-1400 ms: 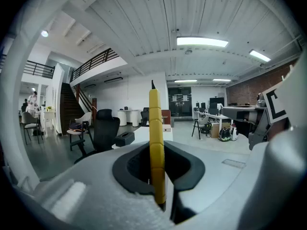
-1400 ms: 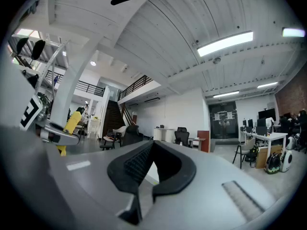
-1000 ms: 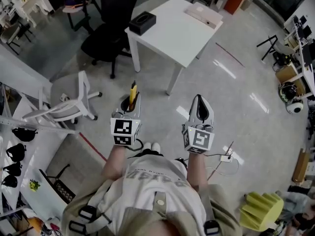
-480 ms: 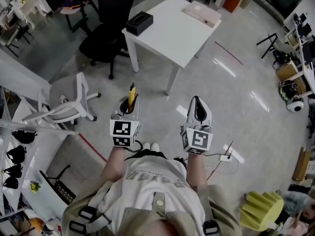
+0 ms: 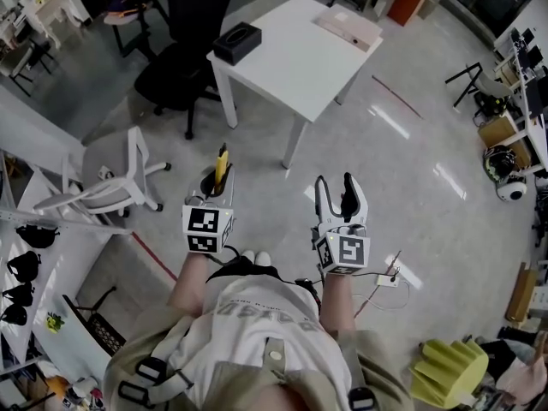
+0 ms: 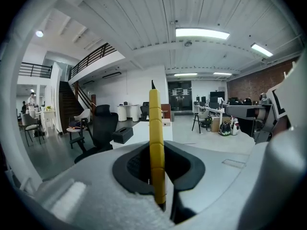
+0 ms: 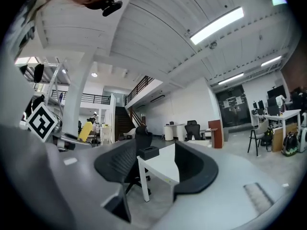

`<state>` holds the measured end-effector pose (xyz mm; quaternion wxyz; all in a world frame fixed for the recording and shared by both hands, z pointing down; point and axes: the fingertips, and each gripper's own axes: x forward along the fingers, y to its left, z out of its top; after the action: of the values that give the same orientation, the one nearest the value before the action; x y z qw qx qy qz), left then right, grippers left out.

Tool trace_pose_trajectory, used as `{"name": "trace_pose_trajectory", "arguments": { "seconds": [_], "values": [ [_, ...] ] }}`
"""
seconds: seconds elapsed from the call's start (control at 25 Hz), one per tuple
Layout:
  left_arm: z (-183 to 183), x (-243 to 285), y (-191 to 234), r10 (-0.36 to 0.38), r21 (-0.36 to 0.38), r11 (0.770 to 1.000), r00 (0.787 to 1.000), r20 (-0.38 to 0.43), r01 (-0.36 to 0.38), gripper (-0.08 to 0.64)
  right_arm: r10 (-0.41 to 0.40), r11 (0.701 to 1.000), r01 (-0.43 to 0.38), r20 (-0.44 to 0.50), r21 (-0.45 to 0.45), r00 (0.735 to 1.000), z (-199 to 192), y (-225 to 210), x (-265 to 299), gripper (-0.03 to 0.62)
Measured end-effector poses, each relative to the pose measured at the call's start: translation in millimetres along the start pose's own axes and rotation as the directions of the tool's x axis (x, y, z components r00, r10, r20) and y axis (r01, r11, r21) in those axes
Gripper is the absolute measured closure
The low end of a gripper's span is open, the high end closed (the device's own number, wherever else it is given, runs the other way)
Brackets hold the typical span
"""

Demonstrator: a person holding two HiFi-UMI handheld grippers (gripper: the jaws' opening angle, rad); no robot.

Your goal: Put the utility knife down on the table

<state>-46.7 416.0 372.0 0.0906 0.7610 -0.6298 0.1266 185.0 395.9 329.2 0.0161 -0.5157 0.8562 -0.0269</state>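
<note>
Newly opened wide, the jaws of the right gripper (image 5: 334,186) hold nothing. The left gripper (image 5: 215,184) pinches a slim yellow plastic utility knife (image 5: 221,161) upright over the grey floor (image 5: 411,178), well short of the white square table (image 5: 300,67).

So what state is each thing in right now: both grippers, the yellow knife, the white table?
left gripper, jaws shut on the utility knife
utility knife, held, sticking out ahead, not yet set down
right gripper, jaws have just been opening, now apart, nothing between them
table, ahead, knife not on it
</note>
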Motion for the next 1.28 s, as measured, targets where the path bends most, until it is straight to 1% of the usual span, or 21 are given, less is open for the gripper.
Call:
{"name": "trace_pose_trajectory", "arguments": {
  "seconds": [0.16, 0.32, 0.52, 0.72, 0.88, 1.12, 1.28],
  "values": [
    [1, 6, 0, 0.005, 0.006, 1.0, 1.0, -0.005, -0.005, 0.52, -0.032, 0.999, 0.032, -0.009, 0.002, 0.999, -7, -14, 1, 0.354],
    [-6, 13, 5, 0.01, 0.002, 1.0, 1.0, -0.028, -0.01, 0.52, -0.038, 0.999, 0.038, -0.029, -0.002, 0.999, -15, -17, 8, 0.354],
    [-14, 35, 16, -0.004, -0.007, 1.0, 0.999, -0.046, 0.004, 0.52, -0.048, 0.999, 0.048, -0.06, -0.003, 0.997, -29, -21, 29, 0.354],
    [-13, 72, 37, -0.023, -0.015, 1.0, 0.998, -0.055, 0.022, 0.52, -0.066, 0.998, 0.065, -0.074, -0.012, 0.995, -36, -26, 66, 0.354],
    [1, 103, 59, -0.049, -0.009, 0.999, 0.998, -0.048, 0.048, 0.52, -0.089, 0.996, 0.088, -0.071, -0.011, 0.994, -32, -28, 102, 0.354],
    [20, 146, 95, -0.085, 0.008, 0.996, 0.996, -0.032, 0.086, 0.52, -0.129, 0.992, 0.128, -0.042, -0.009, 0.991, -25, -31, 153, 0.354],
    [23, 167, 116, -0.107, 0.014, 0.994, 0.994, -0.029, 0.107, 0.52, -0.155, 0.988, 0.155, -0.03, -0.017, 0.987, -23, -32, 178, 0.354]
  ]
}}
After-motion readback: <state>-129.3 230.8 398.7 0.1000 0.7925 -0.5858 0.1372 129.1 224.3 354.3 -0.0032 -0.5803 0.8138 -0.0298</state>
